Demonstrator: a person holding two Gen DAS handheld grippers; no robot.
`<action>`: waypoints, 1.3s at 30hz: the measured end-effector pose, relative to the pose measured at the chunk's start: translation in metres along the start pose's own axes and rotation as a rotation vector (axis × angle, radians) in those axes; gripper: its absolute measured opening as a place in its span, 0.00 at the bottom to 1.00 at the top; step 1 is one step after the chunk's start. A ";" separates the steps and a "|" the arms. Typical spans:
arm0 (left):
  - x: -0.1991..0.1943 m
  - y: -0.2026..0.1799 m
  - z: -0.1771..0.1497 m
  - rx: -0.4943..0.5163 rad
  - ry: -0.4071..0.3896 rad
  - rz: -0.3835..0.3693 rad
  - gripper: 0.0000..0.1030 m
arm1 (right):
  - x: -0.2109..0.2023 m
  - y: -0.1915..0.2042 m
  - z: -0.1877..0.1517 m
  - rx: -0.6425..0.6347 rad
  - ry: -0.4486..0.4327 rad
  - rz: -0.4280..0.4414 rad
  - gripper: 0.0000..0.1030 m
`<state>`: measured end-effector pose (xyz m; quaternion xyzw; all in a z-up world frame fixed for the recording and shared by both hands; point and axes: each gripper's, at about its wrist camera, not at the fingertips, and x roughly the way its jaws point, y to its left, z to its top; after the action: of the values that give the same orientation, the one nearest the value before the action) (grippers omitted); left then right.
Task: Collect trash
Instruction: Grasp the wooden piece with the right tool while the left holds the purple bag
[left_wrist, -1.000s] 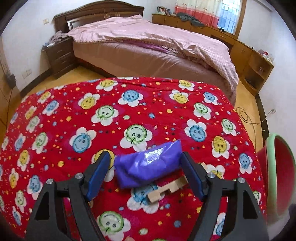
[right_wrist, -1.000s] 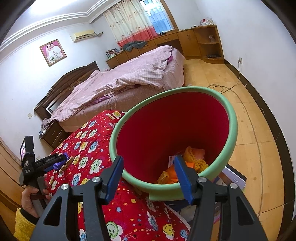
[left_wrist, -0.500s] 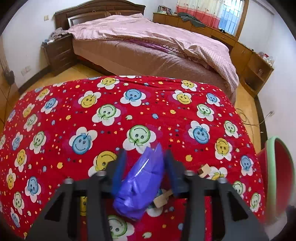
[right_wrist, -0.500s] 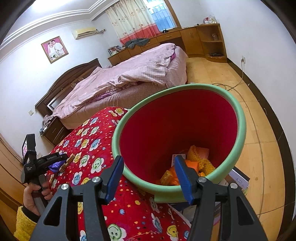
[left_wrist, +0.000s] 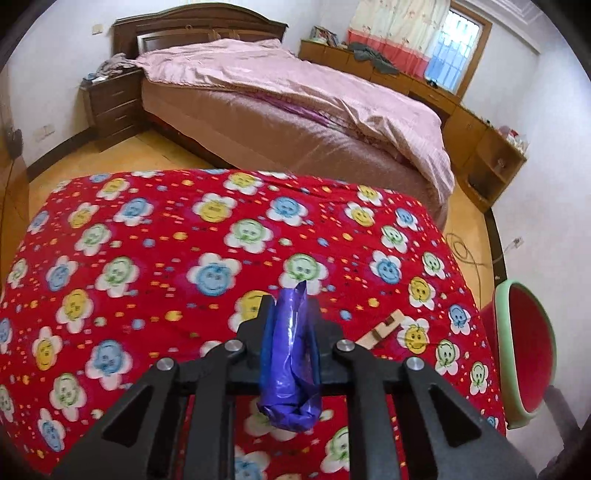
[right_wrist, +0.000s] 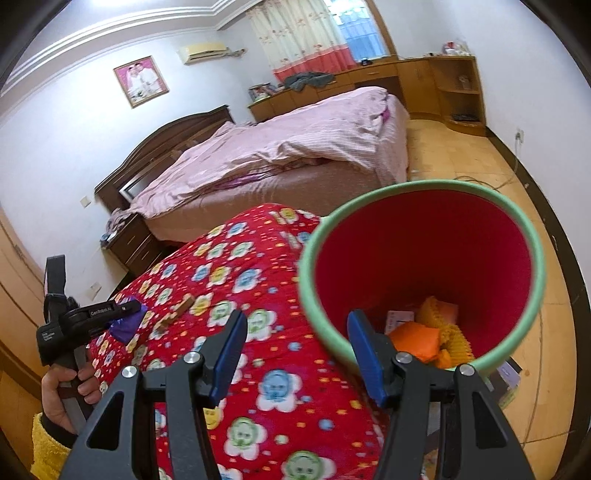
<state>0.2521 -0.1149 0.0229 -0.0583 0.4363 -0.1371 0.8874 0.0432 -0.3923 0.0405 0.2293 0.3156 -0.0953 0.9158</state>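
Left wrist view: my left gripper (left_wrist: 290, 325) has its jaws pinched narrow on the purple bag (left_wrist: 290, 354), crumpled and hanging between them, clear of the red quilt (left_wrist: 147, 258). The jaws have just been closing, with the bag between them. Step in hand, as I read it: pickup done, carry to the bin starting. The bin (left_wrist: 524, 354) sits at the quilt's right edge, rim tipped toward the quilt. A wooden piece (left_wrist: 384, 328) lies on the quilt between the bag and the bin, untouched.

Against the earlier frame: back then the jaws stood wide either side of the bag, which lay flat on the quilt, partly over the wooden piece. Now it is squeezed upright and lifted, and the wooden piece is fully exposed.

Right wrist view: my right gripper (right_wrist: 297, 347) shows jaws parted about halfway with nothing in them; the bin's green rim (right_wrist: 310, 295) sits just past the right jaw. Whether that gripper touches the bin I cannot tell. Orange and yellow trash (right_wrist: 428, 336) lies at the bin's bottom. The left gripper (right_wrist: 110, 314) is visible over the quilt's far side from the bin, with the purple bag (right_wrist: 123, 326) in it and a hand (right_wrist: 70, 395) on the handle.

Earlier here: the bin mouth framed much the same, jaw gap unchanged.

Next move calls for swinging the bag across the quilt over the bin mouth, then opening. The light bag may cling to a pad.
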 end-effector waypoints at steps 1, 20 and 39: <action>-0.003 0.004 0.000 -0.006 -0.006 0.005 0.16 | 0.002 0.005 0.000 -0.006 0.005 0.005 0.58; -0.009 0.119 -0.015 -0.261 -0.073 0.096 0.16 | 0.101 0.117 -0.008 -0.072 0.224 0.127 0.58; -0.012 0.131 -0.022 -0.299 -0.075 0.056 0.16 | 0.174 0.190 -0.017 -0.166 0.234 0.055 0.56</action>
<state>0.2525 0.0138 -0.0106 -0.1826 0.4200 -0.0436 0.8879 0.2308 -0.2232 -0.0108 0.1709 0.4205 -0.0163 0.8909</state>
